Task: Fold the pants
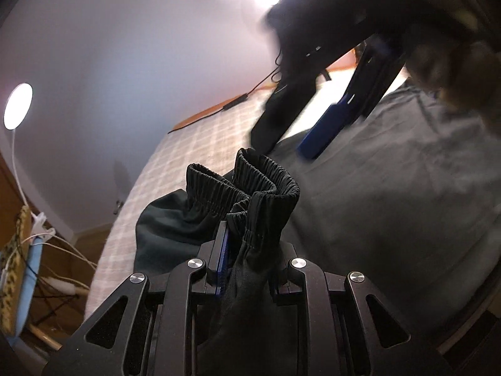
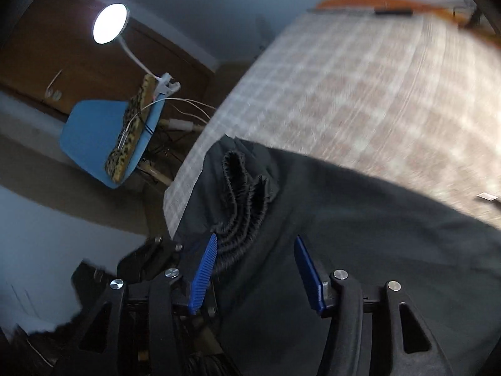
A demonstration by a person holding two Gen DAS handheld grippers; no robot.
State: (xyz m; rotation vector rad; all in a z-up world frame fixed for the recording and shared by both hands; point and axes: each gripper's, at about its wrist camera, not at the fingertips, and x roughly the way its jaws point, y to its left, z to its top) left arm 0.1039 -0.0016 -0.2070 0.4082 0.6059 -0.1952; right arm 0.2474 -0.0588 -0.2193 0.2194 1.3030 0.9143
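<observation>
Left gripper [image 1: 247, 250] has its jaws clamped on the bunched elastic waistband [image 1: 250, 185] of the dark pants [image 1: 391, 194], lifted just off the surface. The pants spread over a plaid-covered bed [image 1: 200, 138], the cloth running right under the right gripper [image 2: 255, 269]. Its jaws stand spread, blue pads [image 2: 203, 279] apart, nothing pinched; dark fabric lies below the gap. No containers show. Off the bed's left edge, a blue chair [image 2: 90, 134] carries a leopard-print cushion [image 2: 128, 134], and a round lamp [image 2: 110, 23] glows above.

left wrist: close, angled down | right wrist: same | shared: pants [image 1: 250, 188] waistband
</observation>
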